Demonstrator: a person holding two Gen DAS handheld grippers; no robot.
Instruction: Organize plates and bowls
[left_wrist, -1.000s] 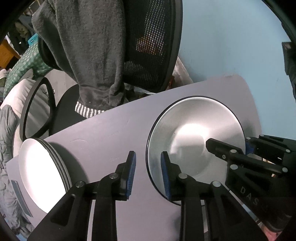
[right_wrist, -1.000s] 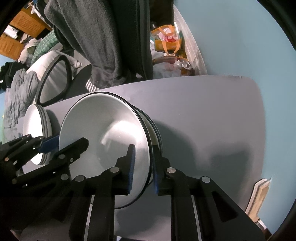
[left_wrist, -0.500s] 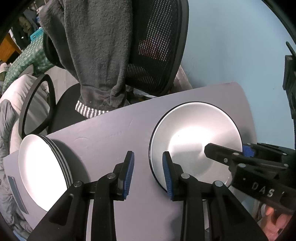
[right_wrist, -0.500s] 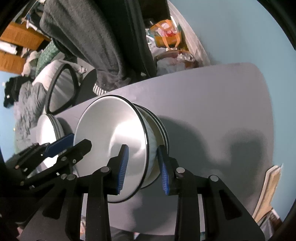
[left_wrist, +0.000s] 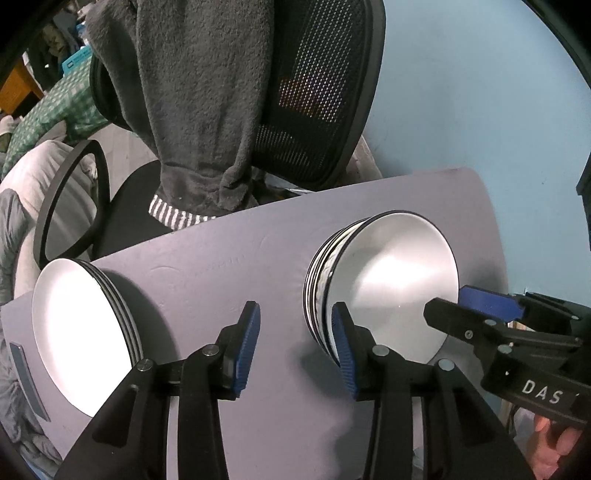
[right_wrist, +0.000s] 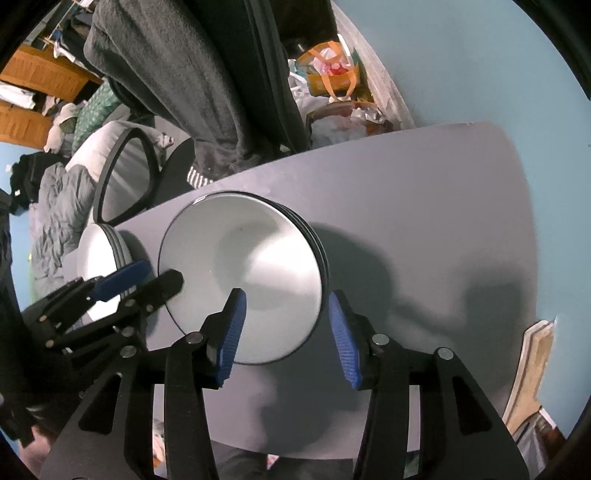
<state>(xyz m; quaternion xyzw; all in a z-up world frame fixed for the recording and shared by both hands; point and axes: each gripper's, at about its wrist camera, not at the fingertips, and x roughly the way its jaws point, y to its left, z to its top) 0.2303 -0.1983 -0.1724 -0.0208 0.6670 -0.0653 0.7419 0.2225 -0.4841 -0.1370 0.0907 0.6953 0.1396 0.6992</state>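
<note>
The stack of white bowls with thin black rims (left_wrist: 384, 288) stands on the grey-purple tabletop (left_wrist: 229, 266), toward its right half as my left camera sees it. The top bowl sits nested in the ones under it, and I count at least three rims at the side. To the left, near the table's edge, is the stack of white flat plates with black rims (left_wrist: 81, 332), well apart from the bowls; there I see about four rims.

My right gripper (right_wrist: 288, 328) hangs over the near rim of the top bowl. Its jaws have just been opening, and the blue pads stand on either side of the rim without pressing on it, so I judge the bowl is released. My left gripper (left_wrist: 295, 343) points down at the bare table just beside the bowl stack. Its jaws have also just been opening, and nothing is between them; the right pad is very near the bowls' wall, and I cannot tell if it touches.

I judge the task is nearly done or done: plates in one pile, bowls in another, and no loose dish on the table in either view. What remains, I think, is only to lift both grippers away without knocking the bowls.

Behind the table stand a black mesh office chair (left_wrist: 317, 92) with a dark grey fleece garment (left_wrist: 192, 96) hung on it, and a pale blue wall (left_wrist: 461, 92).
</note>
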